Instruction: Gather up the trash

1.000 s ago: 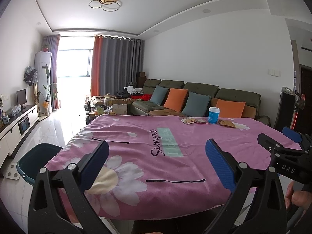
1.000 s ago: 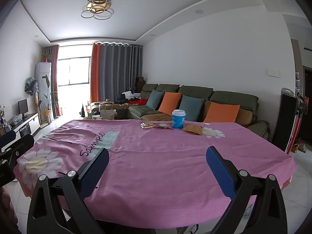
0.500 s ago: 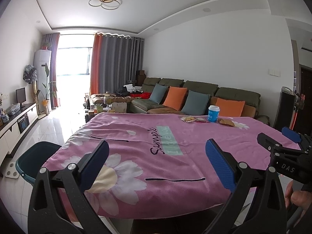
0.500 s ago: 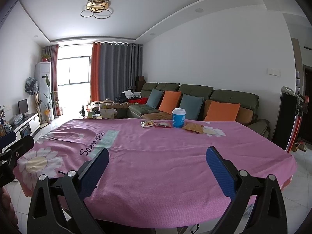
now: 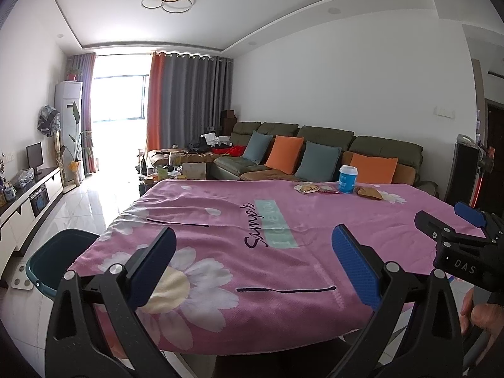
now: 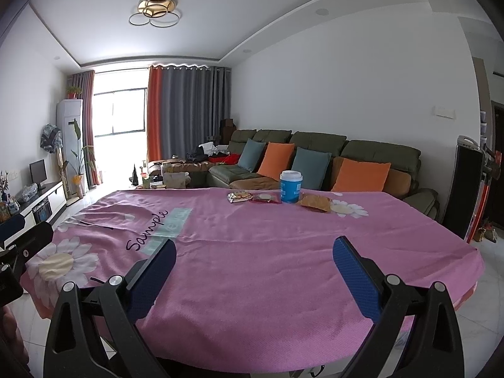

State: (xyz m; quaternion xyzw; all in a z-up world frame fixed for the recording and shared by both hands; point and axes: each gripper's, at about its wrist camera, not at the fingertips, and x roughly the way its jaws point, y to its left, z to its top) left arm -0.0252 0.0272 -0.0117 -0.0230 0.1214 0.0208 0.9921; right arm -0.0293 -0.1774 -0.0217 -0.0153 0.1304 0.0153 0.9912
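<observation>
A blue paper cup with a white lid (image 6: 290,186) stands at the far side of the pink flowered tablecloth (image 6: 267,252). Beside it lie a silver snack wrapper (image 6: 238,196), a red wrapper (image 6: 265,198) and a brown wrapper (image 6: 316,203). The same cup (image 5: 347,179) and wrappers (image 5: 307,188) show far off in the left wrist view. My left gripper (image 5: 253,266) is open and empty at the table's near edge. My right gripper (image 6: 253,272) is open and empty over the near edge, far from the trash.
A teal bin (image 5: 55,263) stands on the floor left of the table. The right gripper's body (image 5: 463,245) shows at the right of the left wrist view. A green sofa with cushions (image 6: 315,160) stands behind the table. A TV cabinet (image 5: 22,201) lines the left wall.
Both views have tilted down slightly, so the table sits a little higher in the frames. Both grippers stay open and empty.
</observation>
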